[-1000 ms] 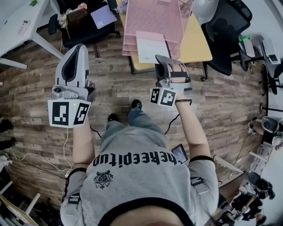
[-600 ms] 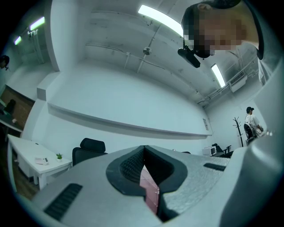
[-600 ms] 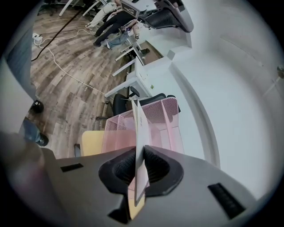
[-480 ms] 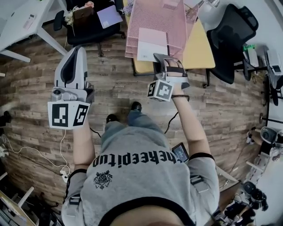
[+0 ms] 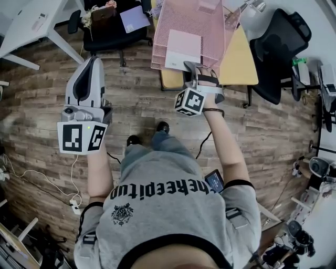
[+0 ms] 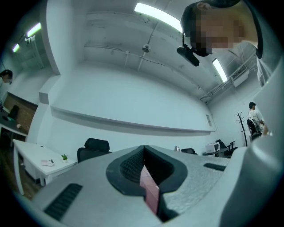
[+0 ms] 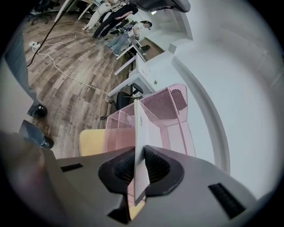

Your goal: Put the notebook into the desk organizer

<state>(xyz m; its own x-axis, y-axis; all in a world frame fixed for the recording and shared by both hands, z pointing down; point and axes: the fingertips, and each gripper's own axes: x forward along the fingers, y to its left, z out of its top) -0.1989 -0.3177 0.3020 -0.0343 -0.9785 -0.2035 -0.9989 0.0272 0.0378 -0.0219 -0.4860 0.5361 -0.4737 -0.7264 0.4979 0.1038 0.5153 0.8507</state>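
Nearest the body, the left gripper (image 5: 90,68) is held out over the wooden floor, well apart from the work. Its jaws are closed on each other with nothing gripped (a pinkish strip deep in the seam cannot be identified).

Further forward, the right gripper (image 7: 138,167) is clamped on the lower edge of the notebook (image 5: 184,50), which is held on edge at the front of the pink mesh desk organizer (image 5: 189,16), partly over its compartments. The organizer stands on a yellow table (image 5: 236,58).

Insertion appears to be under way. The notebook should be kept parallel to the mesh dividers and lined up with one slot before being lowered, and the jaws should be loosened only once its edge is seated. The dividers and front lip are judged the likeliest snags.

Beyond, a black chair (image 5: 278,42) stands close to the table's right side, and another chair (image 5: 105,26) carrying loose items is seen to the left, near a white desk (image 5: 26,26). Neither is in the path.
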